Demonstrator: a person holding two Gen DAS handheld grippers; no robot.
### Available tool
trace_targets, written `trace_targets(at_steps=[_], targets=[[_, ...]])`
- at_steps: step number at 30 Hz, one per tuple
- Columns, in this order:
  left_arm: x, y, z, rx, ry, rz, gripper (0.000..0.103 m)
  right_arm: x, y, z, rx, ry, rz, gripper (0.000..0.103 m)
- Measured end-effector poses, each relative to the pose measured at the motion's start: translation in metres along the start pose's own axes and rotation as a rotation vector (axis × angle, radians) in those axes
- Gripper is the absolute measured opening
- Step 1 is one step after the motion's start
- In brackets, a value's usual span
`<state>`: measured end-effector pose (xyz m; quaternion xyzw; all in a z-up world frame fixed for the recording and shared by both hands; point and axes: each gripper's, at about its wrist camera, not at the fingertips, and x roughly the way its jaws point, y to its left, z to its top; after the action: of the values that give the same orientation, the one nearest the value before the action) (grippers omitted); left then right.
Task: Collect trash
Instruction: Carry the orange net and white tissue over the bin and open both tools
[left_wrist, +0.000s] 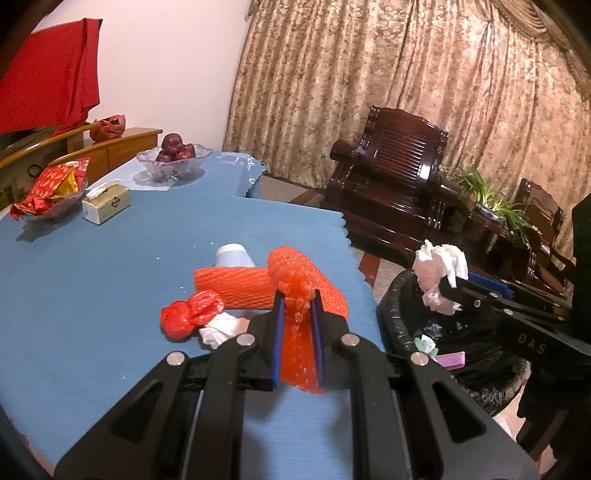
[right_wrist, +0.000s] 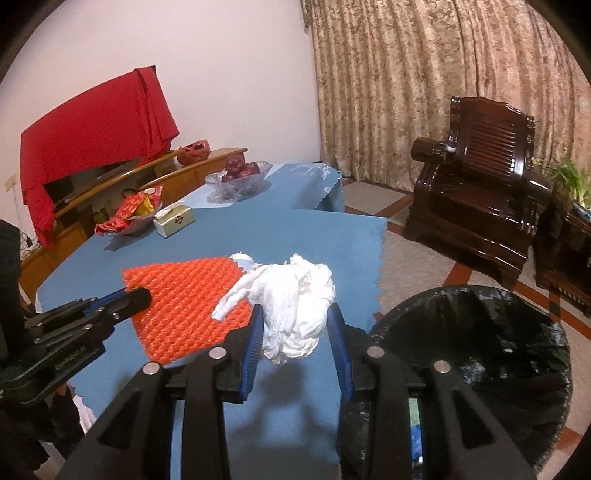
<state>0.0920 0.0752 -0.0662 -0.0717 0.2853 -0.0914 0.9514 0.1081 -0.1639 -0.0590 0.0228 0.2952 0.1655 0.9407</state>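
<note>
This is a home's living room, shown by the floor-length beige patterned curtains (right_wrist: 424, 85), a dark carved wooden armchair (right_wrist: 476, 188), a table (left_wrist: 110, 266) under a blue cloth, a clear glass bowl of red apples (left_wrist: 173, 158) and a potted green plant (left_wrist: 487, 195).

Orange foam net sheet (left_wrist: 299, 295), bumpy, lifted off desk, centre frame. Crumpled white tissue wad (right_wrist: 291, 314) raised, centre frame. Black-lined trash bin (right_wrist: 476, 354), open, lower right. Red plastic bag scrap (left_wrist: 190, 314) lying on blue cloth.
</note>
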Motion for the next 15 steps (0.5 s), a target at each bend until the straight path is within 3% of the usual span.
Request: trace_targets(at_steps=[15], targets=[[0.015,-0.068,0.003,0.095,0.003,-0.096,0.013,-0.043,-0.055,-0.006,0.073,-0.050,-0.094,0.035]])
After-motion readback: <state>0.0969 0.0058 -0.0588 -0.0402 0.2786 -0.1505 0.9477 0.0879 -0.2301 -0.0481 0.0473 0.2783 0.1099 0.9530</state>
